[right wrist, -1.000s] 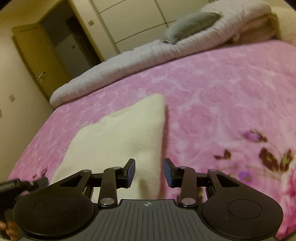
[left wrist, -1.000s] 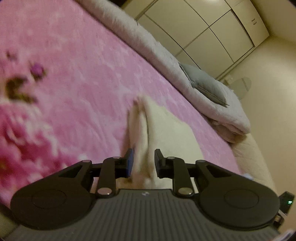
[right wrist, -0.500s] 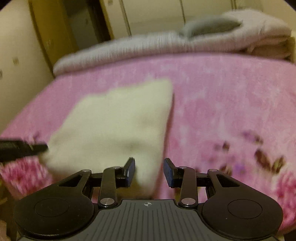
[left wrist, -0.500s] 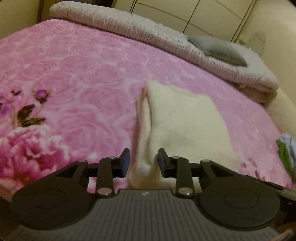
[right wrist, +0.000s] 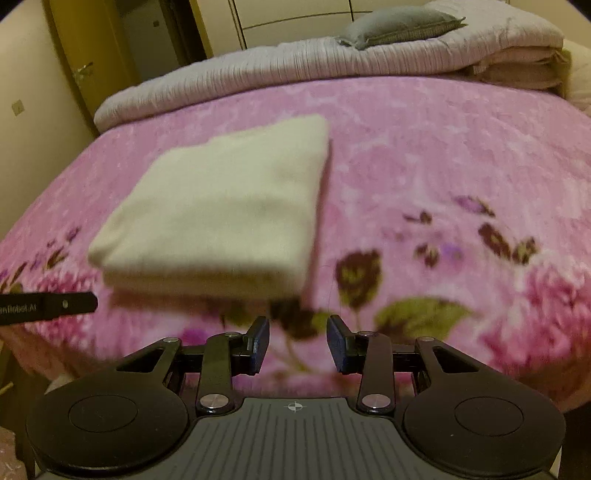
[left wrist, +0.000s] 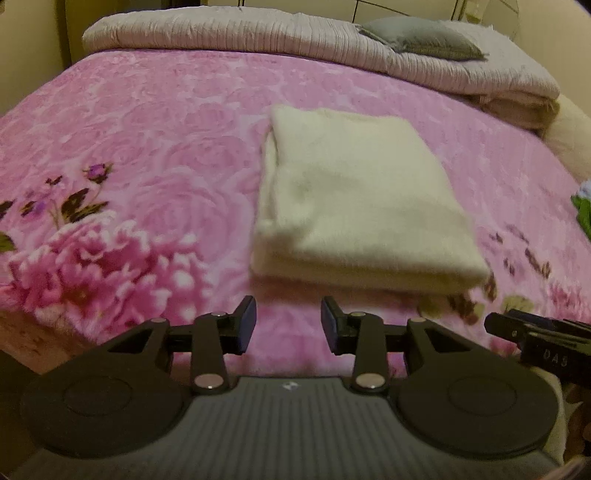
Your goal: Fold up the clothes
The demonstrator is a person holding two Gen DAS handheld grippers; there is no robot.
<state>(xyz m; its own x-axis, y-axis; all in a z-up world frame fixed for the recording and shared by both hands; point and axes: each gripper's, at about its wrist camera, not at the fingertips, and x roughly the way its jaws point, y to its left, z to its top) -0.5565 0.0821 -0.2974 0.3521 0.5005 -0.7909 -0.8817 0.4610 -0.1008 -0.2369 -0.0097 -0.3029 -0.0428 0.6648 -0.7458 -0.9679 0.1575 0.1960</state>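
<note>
A cream garment [left wrist: 354, 195] lies folded into a thick rectangle on the pink floral blanket [left wrist: 166, 147]. The right wrist view shows the same folded garment [right wrist: 221, 210] left of centre. My left gripper [left wrist: 288, 323] is open and empty, held back from the garment's near edge above the blanket. My right gripper [right wrist: 297, 345] is open and empty too, just short of the garment's near right corner. Part of the right gripper [left wrist: 535, 343] pokes in at the left view's right edge, and the left gripper's finger [right wrist: 48, 306] shows at the right view's left edge.
A rolled grey quilt [left wrist: 295, 40] with a grey pillow [left wrist: 421, 40] runs along the bed's far side. White wardrobe doors [right wrist: 295, 18] and a doorway [right wrist: 159, 40] stand behind. The bed's near edge drops off just below both grippers.
Both grippers have let go of the garment and pulled back toward the bed's near edge. The garment now lies flat and folded, fully in front of the fingers.
</note>
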